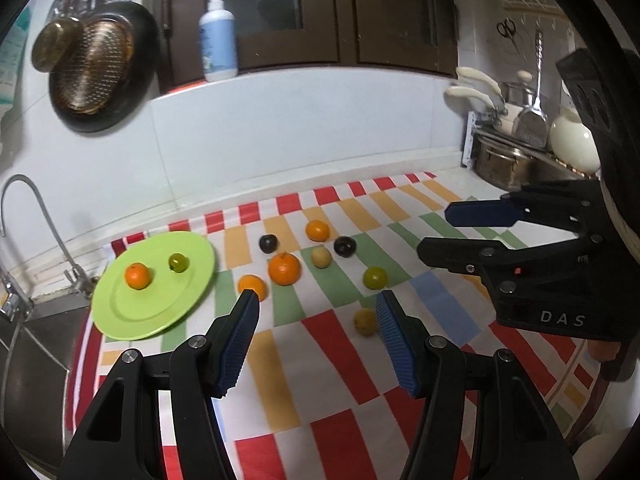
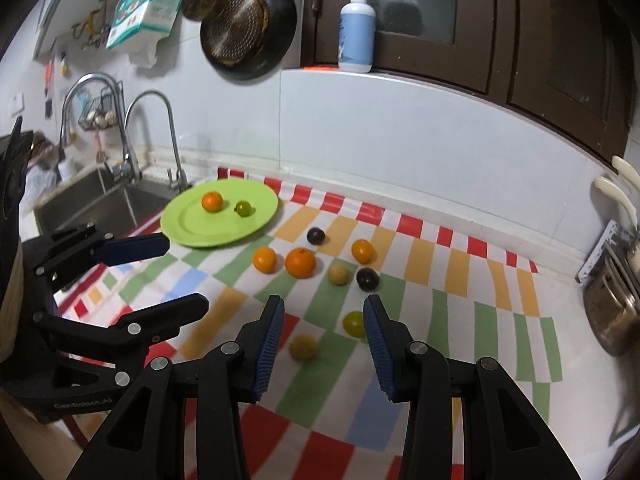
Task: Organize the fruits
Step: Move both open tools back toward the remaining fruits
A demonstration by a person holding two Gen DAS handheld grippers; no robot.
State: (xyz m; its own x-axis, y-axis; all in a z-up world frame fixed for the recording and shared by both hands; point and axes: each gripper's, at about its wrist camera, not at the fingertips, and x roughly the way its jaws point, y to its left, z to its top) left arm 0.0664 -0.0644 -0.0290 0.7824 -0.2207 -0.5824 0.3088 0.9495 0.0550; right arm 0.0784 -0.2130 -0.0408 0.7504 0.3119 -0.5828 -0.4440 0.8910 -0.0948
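Both grippers hang open and empty, and the yellow fruit (image 2: 303,347) lies just ahead between the right gripper (image 2: 323,312) fingers, nearer than the left gripper (image 1: 316,304).

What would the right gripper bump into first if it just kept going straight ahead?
Probably the yellow fruit lying on the checked cloth between the open right gripper fingers; depth is hard to judge, so the green fruit beside it might come first.
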